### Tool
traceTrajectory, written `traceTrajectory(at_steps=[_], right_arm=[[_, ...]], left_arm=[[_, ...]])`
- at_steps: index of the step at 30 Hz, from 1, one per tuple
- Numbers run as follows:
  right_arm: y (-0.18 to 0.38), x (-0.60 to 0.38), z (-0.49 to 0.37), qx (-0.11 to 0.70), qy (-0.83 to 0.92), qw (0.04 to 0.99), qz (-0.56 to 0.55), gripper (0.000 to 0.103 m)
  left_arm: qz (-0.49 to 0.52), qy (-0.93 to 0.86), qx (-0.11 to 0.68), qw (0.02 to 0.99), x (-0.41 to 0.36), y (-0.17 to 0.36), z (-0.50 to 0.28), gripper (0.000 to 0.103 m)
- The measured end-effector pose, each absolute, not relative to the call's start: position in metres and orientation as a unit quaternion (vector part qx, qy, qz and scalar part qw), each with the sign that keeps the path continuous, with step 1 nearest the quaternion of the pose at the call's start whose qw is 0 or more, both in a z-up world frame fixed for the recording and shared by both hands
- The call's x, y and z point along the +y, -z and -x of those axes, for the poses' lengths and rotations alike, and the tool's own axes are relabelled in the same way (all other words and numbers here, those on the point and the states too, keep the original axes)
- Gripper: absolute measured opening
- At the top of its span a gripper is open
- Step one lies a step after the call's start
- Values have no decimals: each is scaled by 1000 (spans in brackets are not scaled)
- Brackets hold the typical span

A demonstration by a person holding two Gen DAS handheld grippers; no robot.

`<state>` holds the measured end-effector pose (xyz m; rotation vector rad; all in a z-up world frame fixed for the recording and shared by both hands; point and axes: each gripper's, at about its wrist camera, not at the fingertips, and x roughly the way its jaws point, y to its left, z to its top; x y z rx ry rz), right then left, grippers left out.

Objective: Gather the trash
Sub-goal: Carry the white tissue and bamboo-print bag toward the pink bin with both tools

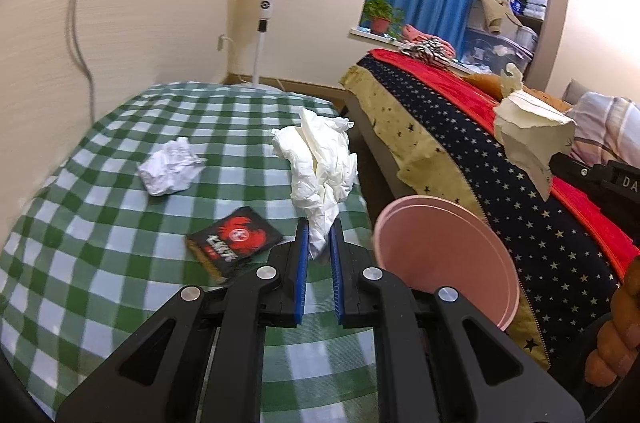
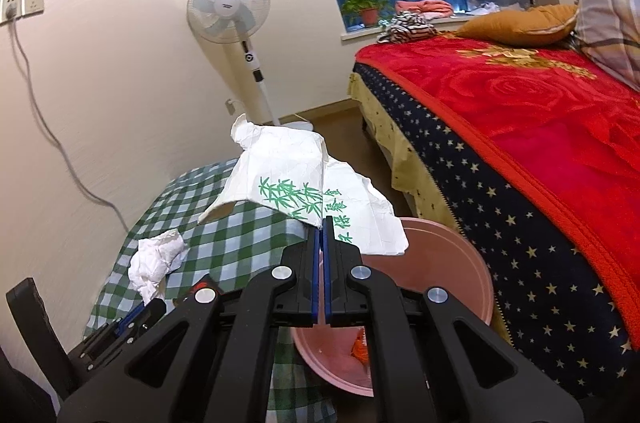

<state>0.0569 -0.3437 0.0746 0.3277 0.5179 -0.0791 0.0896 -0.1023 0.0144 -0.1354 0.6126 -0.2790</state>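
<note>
Black linkage arms and blue-padded fingers fill the foreground of both wrist views. Left gripper point(image 1: 319, 235): jaws drawn narrow, pinching the lower tail of a crumpled white plastic wrapper point(image 1: 320, 159), whose bulk rises ahead of the fingertips above the green checked tablecloth point(image 1: 100, 263). Right gripper point(image 2: 321, 235): jaws nearly closed on one edge of a creased paper bag printed with green bamboo point(image 2: 296, 191), which fans out ahead of and to both sides of the fingertips. Pink bin point(image 2: 440, 263): directly below and just beyond the right gripper, something orange lying at its bottom; in the left view the same bin point(image 1: 440, 255) stands just to the right of the left fingers, between table and bed point(image 1: 520, 183).

Remaining trash: a balled white paper point(image 1: 170, 167) ahead and left of the left gripper, and a small black packet with a red emblem point(image 1: 234, 243) just left of its fingertips, both resting on the cloth.

Handling, as judged: all pieces appear very light and soft. The wrapper is probably slippery and limp, so a hold on a bunched fold seems safer than one on a single thin tail. The paper bag is stiffer yet tears easily; an edge grip suffices. The ball should compress, and is best taken across its middle. The flat packet offers only its edges.
</note>
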Motion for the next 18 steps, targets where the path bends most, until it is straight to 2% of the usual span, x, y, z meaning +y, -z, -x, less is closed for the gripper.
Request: traceTrajectory(at_steps=[18], right_arm=[[-62, -377, -62, 269, 80, 942, -184, 2]], left_arm=[[54, 211, 315, 924, -175, 8, -108, 11]])
